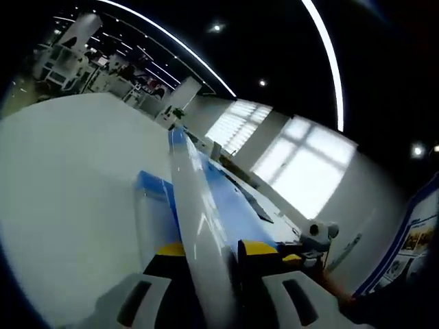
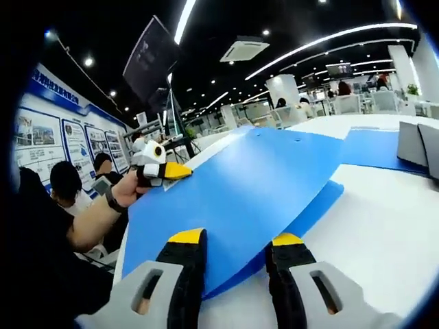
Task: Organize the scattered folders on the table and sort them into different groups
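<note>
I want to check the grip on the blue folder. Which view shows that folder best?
The right gripper view: the blue folder shows its broad face, with the left gripper at its far corner. The left gripper view sees it edge-on.

blue folder [image 2: 254, 185] raised off table [image 2: 391, 226] — edge-on

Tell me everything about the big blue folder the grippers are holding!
The blue folder looks like thin, smooth plastic, flat and wide, bending a little. It is lifted at a tilt above the white table. The right gripper pinches its near edge between yellow-tipped jaws, and the left gripper clamps its far corner. In the left gripper view its glossy edge runs straight out from the jaws. Another blue folder lies under it.
</note>
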A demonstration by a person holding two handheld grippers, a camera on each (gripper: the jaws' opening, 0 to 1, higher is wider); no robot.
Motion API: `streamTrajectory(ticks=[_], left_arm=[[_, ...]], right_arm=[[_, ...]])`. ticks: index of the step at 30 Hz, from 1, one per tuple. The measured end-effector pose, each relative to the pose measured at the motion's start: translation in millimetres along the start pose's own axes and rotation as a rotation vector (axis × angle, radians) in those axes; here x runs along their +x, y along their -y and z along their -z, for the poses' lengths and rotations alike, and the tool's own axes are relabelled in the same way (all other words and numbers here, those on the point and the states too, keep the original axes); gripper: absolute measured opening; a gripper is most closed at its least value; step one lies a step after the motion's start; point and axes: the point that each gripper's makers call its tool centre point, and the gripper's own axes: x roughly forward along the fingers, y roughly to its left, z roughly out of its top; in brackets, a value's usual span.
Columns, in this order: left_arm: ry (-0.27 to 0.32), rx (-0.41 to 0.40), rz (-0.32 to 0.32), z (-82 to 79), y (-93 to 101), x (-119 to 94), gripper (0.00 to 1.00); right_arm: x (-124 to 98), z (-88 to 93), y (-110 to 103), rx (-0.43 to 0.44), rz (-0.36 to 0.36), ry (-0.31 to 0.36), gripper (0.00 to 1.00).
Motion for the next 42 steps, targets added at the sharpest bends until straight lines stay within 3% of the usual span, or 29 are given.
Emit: streamTrajectory(ticks=[7, 10, 16, 22, 26, 29, 31, 35, 42], left_arm=[[-0.002, 0.036, -0.025, 3.1, 2.4, -5.1, 0.30], [-0.007, 0.058, -0.040, 6.2, 6.6, -2.9, 0.31], [-0.016, 0.128, -0.093, -3.2, -10.4, -0.9, 0.35], [-0.017, 0.139, -0.097, -5.0, -12.0, -0.1, 0.35], [-0.023, 0.161, -0.107, -7.9, -18.5, 1.8, 0.35], [-0.026, 0.167, -0.109, -10.1, -22.0, 2.7, 0.35], [-0.028, 0.170, -0.113, -10.9, -23.8, 3.4, 0.36], [-0.035, 0.194, -0.124, -12.1, -27.3, 4.6, 0.36], [-0.043, 0.218, -0.136, -14.0, -31.9, 4.5, 0.37]], right_arm=[[1.4, 1.9, -1.4, -0.001, 0.004, -0.001, 0.40], [2.9, 3.1, -0.6, -0.037, 0.022, 0.006, 0.45], [2.5, 3.6, -0.6, -0.059, 0.042, 0.013, 0.52], [2.6, 3.8, 1.1, -0.068, 0.056, 0.014, 0.55], [2.5, 3.7, 5.3, -0.104, 0.092, 0.009, 0.59], [-0.4, 0.2, 21.7, -0.156, 0.163, 0.018, 0.70], [-0.8, 0.2, 25.1, -0.224, 0.193, 0.005, 0.68], [3.6, 2.4, 14.4, -0.203, 0.141, 0.003, 0.67], [0.9, 1.2, 20.4, -0.195, 0.165, 0.006, 0.69]])
